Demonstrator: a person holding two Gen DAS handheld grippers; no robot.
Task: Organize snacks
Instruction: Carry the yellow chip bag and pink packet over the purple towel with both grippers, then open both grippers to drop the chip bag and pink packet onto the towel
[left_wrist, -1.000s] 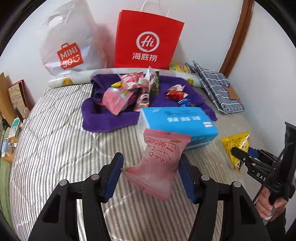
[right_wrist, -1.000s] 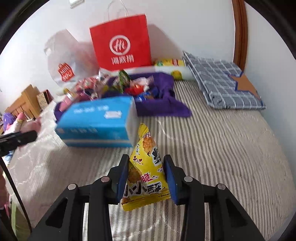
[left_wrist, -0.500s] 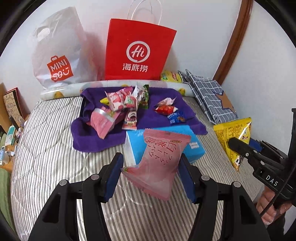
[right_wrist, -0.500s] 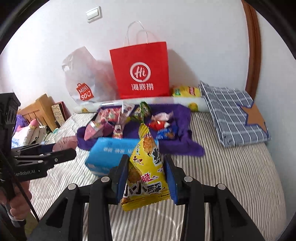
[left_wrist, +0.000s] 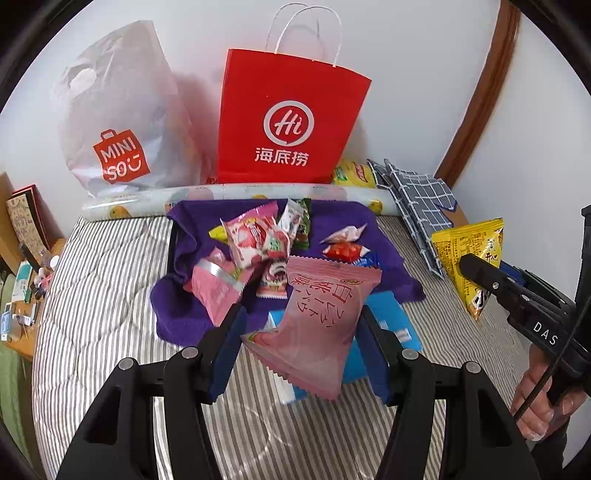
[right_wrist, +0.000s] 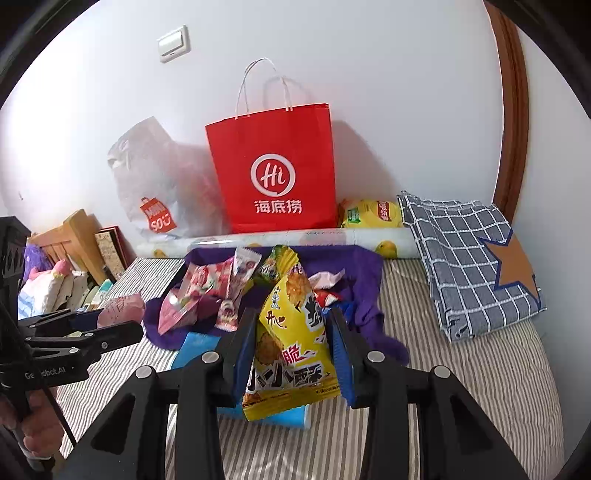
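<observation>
My left gripper (left_wrist: 301, 345) pinches a pink snack packet (left_wrist: 317, 325) at lower centre, above the blue tissue pack (left_wrist: 399, 325). My right gripper (right_wrist: 291, 354) clamps a yellow triangular chip bag (right_wrist: 291, 343), below the red paper bag (right_wrist: 275, 166).

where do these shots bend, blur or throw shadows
Left wrist view: fisheye bows the brown door frame; the white plastic bag looks soft; a dark vignette rings the picture. Right wrist view: the red paper bag casts a shadow rightward on the wall; the light switch leans.
</observation>
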